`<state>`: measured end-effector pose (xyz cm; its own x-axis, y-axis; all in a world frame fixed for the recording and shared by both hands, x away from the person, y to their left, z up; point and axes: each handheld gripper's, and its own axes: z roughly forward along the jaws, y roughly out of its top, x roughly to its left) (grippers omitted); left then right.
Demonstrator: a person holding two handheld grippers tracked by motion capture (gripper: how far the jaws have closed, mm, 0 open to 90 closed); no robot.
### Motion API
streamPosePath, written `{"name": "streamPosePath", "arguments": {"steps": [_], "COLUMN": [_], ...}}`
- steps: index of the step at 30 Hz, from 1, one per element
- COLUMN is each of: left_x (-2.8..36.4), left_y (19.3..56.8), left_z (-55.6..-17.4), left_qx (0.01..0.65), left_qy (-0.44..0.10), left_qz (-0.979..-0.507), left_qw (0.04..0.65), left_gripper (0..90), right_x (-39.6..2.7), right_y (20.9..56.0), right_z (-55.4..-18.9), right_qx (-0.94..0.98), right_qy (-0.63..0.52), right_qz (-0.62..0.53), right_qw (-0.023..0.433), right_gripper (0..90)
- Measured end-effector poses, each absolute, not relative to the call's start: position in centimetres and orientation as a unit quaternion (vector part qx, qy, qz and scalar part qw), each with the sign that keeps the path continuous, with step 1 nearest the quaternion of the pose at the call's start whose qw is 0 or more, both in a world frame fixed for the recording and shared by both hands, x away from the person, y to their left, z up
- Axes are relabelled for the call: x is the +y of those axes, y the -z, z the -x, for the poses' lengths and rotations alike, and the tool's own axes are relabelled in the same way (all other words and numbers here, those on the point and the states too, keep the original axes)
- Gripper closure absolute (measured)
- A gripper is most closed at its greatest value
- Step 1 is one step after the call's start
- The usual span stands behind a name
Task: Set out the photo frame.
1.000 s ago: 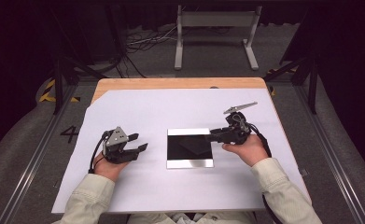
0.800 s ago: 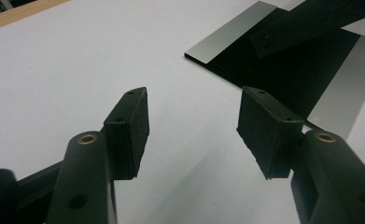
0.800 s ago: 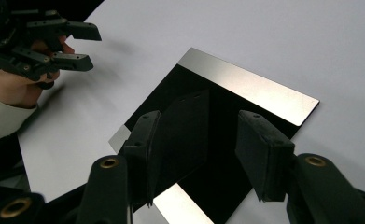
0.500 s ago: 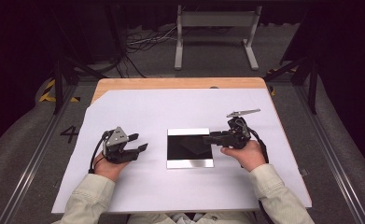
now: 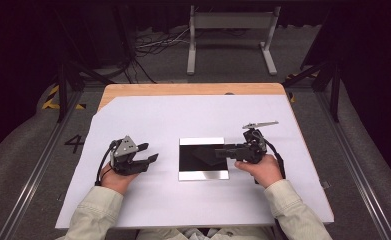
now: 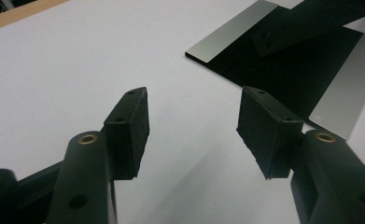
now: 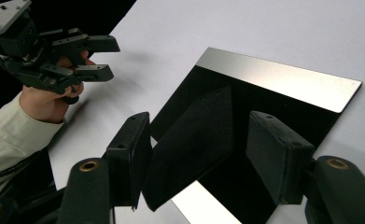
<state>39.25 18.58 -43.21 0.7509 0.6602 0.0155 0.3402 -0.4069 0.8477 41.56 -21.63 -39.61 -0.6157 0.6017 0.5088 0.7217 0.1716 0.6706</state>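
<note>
Barely started on the shiny plate (image 5: 203, 159)
Right gripper (image 5: 222, 151) jaws just been opening over it, nothing grasped; left gripper (image 5: 150, 159) released, waiting.

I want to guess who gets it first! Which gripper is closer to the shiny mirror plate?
Right. The right gripper reaches over the mirror plate from its right edge, jaws apart with nothing between them. The left gripper sits apart on the white sheet, left of it.

The table (image 5: 133, 107) is overlooked from above, facing forward. Each gripper view is set low and close; the mirror plate (image 5: 203, 159) is shared by all three.
</note>
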Motion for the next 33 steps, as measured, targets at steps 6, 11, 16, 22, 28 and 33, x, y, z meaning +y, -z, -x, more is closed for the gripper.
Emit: {"name": "streamPosePath", "arguments": {"steps": [6,11,16,22,28,33], "left_x": [18.6,18.6,18.6,18.5,18.5,18.5], "left_y": [43.2,43.2,43.2,43.2,43.2,43.3], "left_z": [-39.2,-39.2,-39.2,-39.3,-39.2,-39.2], "left_qx": [0.303,0.306,0.305,0.304,0.305,0.305], "left_qy": [-0.178,-0.176,-0.178,-0.179,-0.179,-0.179], "left_qz": [-0.821,-0.82,-0.821,-0.821,-0.821,-0.821], "left_qw": [0.45,0.451,0.449,0.448,0.447,0.448], "left_gripper": [43.9,43.9,43.9,43.9,43.9,43.9], "right_x": [-21.3,-21.1,-20.7,-20.7,-20.6,-20.5], "right_y": [40.1,40.5,40.8,41.0,40.9,40.8], "right_z": [-41.5,-41.6,-41.6,-41.7,-41.7,-41.7], "right_qx": [-0.758,-0.759,-0.764,-0.763,-0.764,-0.765], "right_qy": [0.475,0.472,0.465,0.456,0.451,0.445], "right_qz": [0.44,0.441,0.437,0.446,0.448,0.453], "right_qw": [0.077,0.084,0.089,0.106,0.11,0.109], "right_gripper": [39.2,39.1,41.1,44.6,47.5,50.2]}}
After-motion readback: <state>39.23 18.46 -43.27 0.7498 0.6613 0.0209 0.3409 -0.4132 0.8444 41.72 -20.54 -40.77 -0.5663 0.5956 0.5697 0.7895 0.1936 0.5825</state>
